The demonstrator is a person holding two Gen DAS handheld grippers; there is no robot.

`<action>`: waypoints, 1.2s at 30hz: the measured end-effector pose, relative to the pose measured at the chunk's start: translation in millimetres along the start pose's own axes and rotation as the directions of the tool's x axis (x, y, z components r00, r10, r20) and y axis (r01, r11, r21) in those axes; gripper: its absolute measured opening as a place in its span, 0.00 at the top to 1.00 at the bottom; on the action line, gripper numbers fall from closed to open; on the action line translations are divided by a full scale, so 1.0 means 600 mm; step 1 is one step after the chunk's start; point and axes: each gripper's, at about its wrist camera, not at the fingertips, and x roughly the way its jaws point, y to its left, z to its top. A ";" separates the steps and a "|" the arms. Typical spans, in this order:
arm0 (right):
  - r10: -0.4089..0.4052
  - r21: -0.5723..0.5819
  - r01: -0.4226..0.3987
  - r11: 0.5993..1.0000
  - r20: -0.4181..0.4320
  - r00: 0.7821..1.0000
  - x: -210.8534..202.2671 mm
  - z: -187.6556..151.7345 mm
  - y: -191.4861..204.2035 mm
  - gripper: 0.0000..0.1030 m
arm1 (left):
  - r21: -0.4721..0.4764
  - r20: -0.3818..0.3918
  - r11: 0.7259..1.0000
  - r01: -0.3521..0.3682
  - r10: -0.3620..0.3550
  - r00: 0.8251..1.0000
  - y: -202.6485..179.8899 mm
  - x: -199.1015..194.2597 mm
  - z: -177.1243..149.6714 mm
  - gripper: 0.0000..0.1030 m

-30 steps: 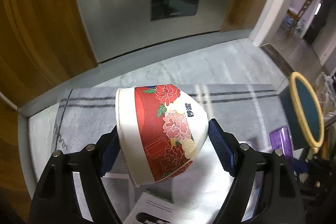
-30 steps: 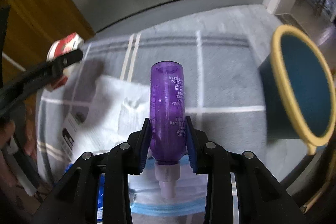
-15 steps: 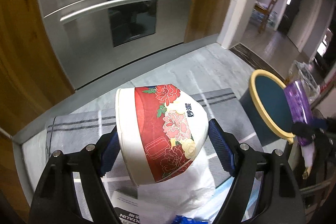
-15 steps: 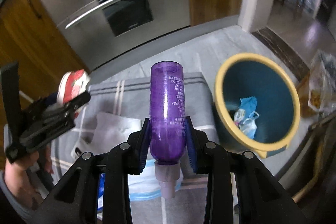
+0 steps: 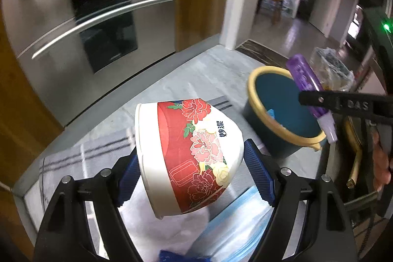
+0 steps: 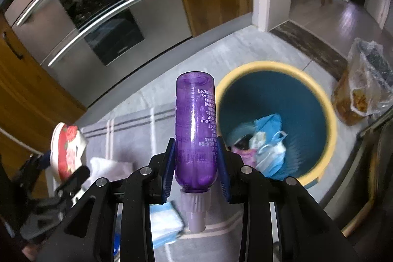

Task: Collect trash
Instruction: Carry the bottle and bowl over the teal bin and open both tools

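Carrying two pieces of trash toward the bin, one clamped in each tool.

Nearest, the right tool (image 6: 196, 167) grips a purple bottle (image 6: 195, 129) cap-down between its blue pads, while the left tool (image 5: 194, 176) pinches a red floral paper bowl (image 5: 188, 156) on its side; below them white paper (image 5: 169, 235) and a blue face mask (image 5: 235, 220) lie on the grey striped rug (image 6: 132, 134). Beyond sits the yellow-rimmed teal bin (image 6: 326, 119), already holding a blue bag and scraps. Next, I judge, the bottle must be brought squarely over the rim before the tool lets go, then the bowl.
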 end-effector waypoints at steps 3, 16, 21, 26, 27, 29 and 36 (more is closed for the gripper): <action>-0.004 0.039 0.003 0.999 0.014 1.000 -0.003 0.008 -0.031 0.68 | 0.007 0.014 0.999 0.034 -0.034 0.999 -0.030 0.001 0.025 0.24; -0.097 0.202 0.091 0.975 0.021 0.995 0.007 0.026 -0.171 0.68 | 0.118 -0.021 0.981 0.155 -0.153 0.988 -0.182 0.058 0.118 0.24; -0.116 0.304 0.113 0.946 -0.009 0.993 0.028 0.022 -0.235 0.68 | 0.242 -0.038 0.959 0.147 -0.142 0.989 -0.236 0.086 0.119 0.24; -0.130 0.330 0.137 0.934 -0.044 0.991 0.054 0.016 -0.262 0.68 | 0.345 -0.057 0.929 0.135 -0.123 0.991 -0.283 0.127 0.120 0.24; -0.130 0.330 0.139 0.934 -0.047 0.990 0.058 0.015 -0.267 0.68 | 0.355 -0.063 0.925 0.135 -0.120 0.991 -0.290 0.136 0.122 0.24; -0.143 0.324 0.155 0.933 -0.059 0.988 0.068 0.015 -0.272 0.68 | 0.370 -0.072 0.919 0.134 -0.116 0.991 -0.301 0.155 0.122 0.24; -0.142 0.336 0.155 0.929 -0.064 0.988 0.082 0.018 -0.281 0.67 | 0.333 -0.136 0.931 0.148 -0.108 0.985 -0.302 0.219 0.118 0.24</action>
